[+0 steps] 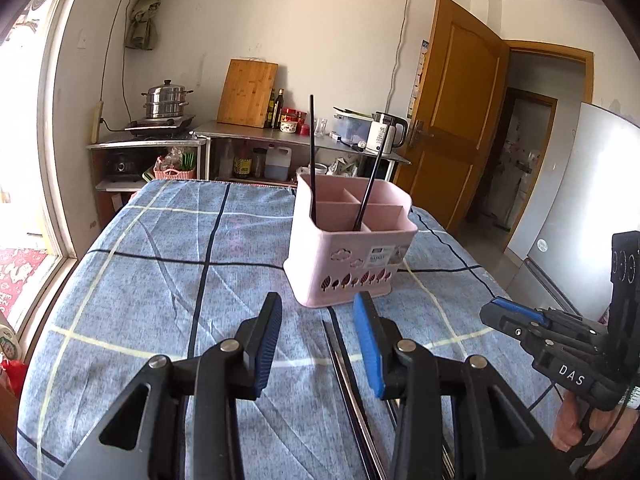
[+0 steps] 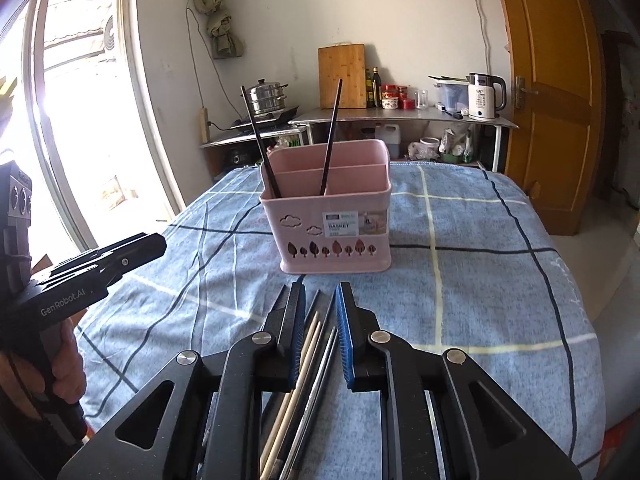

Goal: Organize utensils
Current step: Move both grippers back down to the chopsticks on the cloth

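The left gripper (image 1: 318, 322) is sitting half open, holding nothing. The right gripper (image 2: 322, 312) is sitting narrow, with its pads not squeezing the loose pile of thin wooden, black and metal chopsticks (image 2: 308, 364) lying between its fingers, pointing ahead. The pink plastic basket (image 2: 332, 220) is standing just ahead on the blue checked cloth (image 2: 480, 280). Two black chopsticks (image 2: 331, 136) are leaning up in it.

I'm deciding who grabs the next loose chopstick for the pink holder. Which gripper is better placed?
Right, probably. The right gripper has the chopsticks on the cloth lying between its open fingers, while the left gripper has only one chopstick edge near its right finger.
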Action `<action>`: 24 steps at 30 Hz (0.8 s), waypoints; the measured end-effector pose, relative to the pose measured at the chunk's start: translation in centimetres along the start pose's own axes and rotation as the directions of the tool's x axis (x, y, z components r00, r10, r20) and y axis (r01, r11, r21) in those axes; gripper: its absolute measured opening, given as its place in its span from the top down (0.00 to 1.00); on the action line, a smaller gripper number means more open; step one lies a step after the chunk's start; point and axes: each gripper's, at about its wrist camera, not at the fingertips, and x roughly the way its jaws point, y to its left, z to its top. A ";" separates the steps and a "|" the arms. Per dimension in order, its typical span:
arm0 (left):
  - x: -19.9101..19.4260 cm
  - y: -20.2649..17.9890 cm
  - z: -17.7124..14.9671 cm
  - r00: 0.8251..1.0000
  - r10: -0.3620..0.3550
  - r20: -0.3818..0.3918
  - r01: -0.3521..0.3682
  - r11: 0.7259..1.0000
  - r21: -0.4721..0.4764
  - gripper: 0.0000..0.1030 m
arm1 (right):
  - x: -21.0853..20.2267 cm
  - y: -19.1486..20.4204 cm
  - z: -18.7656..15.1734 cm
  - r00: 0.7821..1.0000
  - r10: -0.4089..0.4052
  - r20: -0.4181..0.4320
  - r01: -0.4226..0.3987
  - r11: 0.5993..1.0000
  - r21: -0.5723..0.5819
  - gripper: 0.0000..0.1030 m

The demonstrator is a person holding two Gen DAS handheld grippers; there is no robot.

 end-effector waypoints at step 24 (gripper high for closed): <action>5.6 -1.1 -6.1 0.969 0.024 -0.247 -0.020 1.000 0.022 0.61 | 6.4 -1.0 -5.0 0.975 -0.011 -0.222 0.016 1.000 0.025 0.84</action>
